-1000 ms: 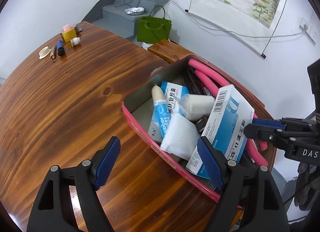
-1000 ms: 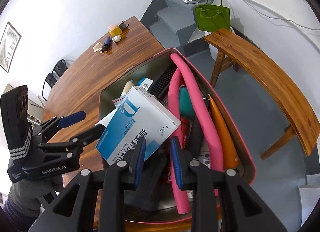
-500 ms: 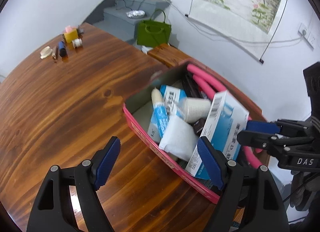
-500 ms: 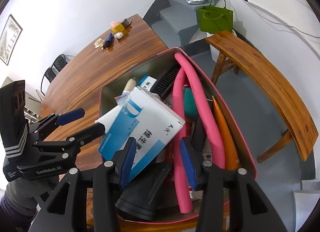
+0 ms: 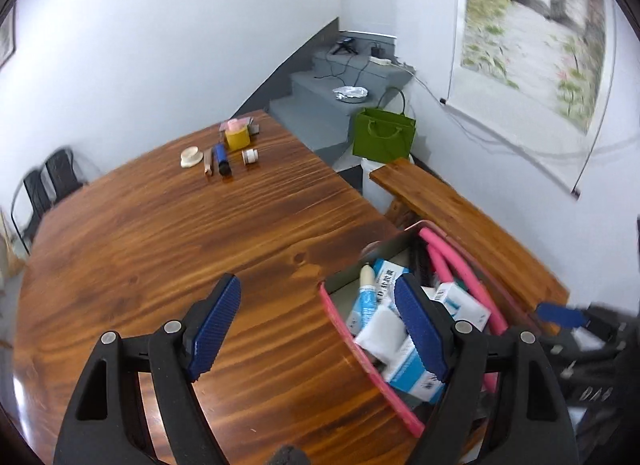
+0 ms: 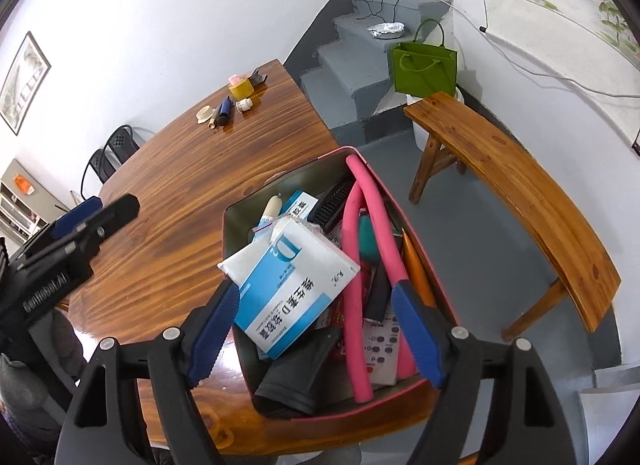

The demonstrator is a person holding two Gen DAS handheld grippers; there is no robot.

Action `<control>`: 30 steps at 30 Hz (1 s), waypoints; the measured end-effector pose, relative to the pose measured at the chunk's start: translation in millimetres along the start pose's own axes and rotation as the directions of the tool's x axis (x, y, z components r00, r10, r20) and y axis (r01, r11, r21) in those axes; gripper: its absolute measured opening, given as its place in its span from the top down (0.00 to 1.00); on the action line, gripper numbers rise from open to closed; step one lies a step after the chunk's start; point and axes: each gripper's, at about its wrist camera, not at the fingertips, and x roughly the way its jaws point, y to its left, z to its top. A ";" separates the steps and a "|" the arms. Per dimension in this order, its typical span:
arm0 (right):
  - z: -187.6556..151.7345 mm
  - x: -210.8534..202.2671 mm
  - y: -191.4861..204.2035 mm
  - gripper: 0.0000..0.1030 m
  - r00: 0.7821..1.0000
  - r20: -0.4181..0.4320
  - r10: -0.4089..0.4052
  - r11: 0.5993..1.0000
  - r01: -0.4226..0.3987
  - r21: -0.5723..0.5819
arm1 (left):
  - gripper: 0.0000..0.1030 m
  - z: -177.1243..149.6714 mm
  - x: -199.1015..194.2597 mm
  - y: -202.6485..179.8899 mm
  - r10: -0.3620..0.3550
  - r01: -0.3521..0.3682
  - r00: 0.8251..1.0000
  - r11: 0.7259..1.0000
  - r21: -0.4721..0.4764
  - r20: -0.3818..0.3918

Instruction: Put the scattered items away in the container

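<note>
R gripper jaws opening over bin, nothing pinched; L gripper wide, empty, above tabletop.

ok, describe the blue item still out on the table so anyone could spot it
Look to the far end of the wooden table, at the small cluster near the wall. The blue marker lies flat between a brown stick and a white cap; it is the only blue piece.
</note>
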 end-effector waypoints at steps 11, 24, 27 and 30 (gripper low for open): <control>-20.6 -2.6 -1.6 0.20 0.999 -0.036 -0.011 1.000 0.011 0.001 | 0.15 -2.6 -10.8 -8.0 -0.083 0.083 0.997 0.996 -0.044 0.009; -32.2 -7.6 -20.8 0.20 0.998 -0.042 -0.045 0.997 0.047 0.056 | 0.14 -12.8 -7.9 -34.0 -0.097 0.097 0.995 0.995 0.033 -0.021; -32.4 -7.5 -20.9 0.20 0.997 -0.041 -0.058 0.997 0.060 0.047 | 0.14 -14.2 -6.1 -37.6 -0.063 0.064 0.998 0.997 0.051 -0.028; -32.2 -8.5 -18.9 0.20 0.997 -0.036 -0.069 0.997 0.070 0.029 | 0.14 -15.4 -1.1 -37.2 -0.067 0.070 0.996 0.997 0.045 -0.064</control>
